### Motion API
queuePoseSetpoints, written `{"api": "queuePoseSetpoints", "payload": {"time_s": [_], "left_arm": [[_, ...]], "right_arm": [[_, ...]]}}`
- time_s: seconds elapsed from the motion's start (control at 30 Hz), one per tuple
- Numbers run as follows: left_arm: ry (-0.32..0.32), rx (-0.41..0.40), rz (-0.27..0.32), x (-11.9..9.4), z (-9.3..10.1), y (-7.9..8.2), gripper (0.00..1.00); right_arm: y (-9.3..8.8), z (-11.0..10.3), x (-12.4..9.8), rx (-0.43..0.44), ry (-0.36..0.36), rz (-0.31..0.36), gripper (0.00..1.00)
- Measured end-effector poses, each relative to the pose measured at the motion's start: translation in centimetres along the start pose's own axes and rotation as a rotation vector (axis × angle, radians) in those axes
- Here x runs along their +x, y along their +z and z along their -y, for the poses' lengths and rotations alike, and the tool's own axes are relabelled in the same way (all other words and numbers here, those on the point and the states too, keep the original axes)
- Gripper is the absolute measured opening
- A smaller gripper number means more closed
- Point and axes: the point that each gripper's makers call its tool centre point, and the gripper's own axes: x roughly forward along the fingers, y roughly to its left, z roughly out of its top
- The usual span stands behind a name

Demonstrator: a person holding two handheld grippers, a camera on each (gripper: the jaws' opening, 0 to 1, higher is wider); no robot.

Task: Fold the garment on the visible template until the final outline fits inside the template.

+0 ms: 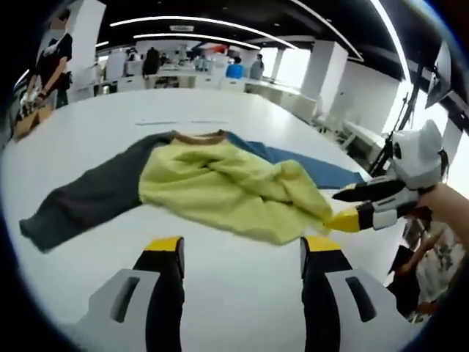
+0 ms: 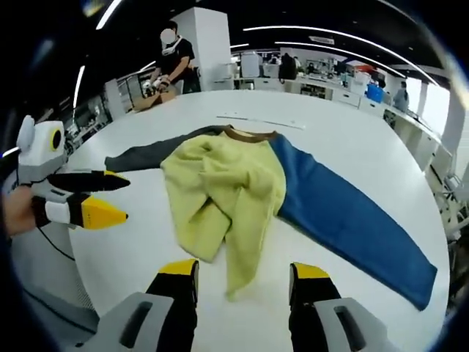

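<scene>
Open left tool (image 1: 240,255), rumpled sweater (image 1: 220,187), white table (image 1: 95,125)

Yellow sweatshirt (image 2: 223,187) lies crumpled on the table, grey and blue sleeves outspread

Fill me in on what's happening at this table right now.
A person holding a claw in each hand is working on a sweater spread on a white table. Its yellow body is bunched up in the middle, with the grey sleeve and the blue sleeve still stretched out flat to either side. Both the left claw and the right claw are open and hover just short of the cloth, gripping nothing. Folding is far from finished.
</scene>
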Motion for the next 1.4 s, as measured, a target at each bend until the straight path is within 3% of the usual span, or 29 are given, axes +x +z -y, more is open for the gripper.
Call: {"api": "queuePoseSetpoints", "payload": {"time_s": [0.3,0.57,1.07,1.4], "left_arm": [[-0.02,0.002,-0.013,1.6,2.0,-0.2,0.54],[-0.036,0.06,-0.037,2.9,3.4,-0.4,0.51],[-0.126,0.114,-0.06,4.8,6.4,-1.0,0.37],[-0.115,0.117,-0.084,6.8,7.1,-1.2,0.3]], "right_arm": [[-0.5,0.1,-0.2,0.019,-0.007,0.008,0.45],[-1.2,0.2,-0.3,0.021,-0.011,0.007,0.44],[-1.5,0.2,-0.3,0.047,-0.011,0.015,0.36],[-1.1,0.4,-0.2,0.053,-0.012,0.034,0.32]]}}
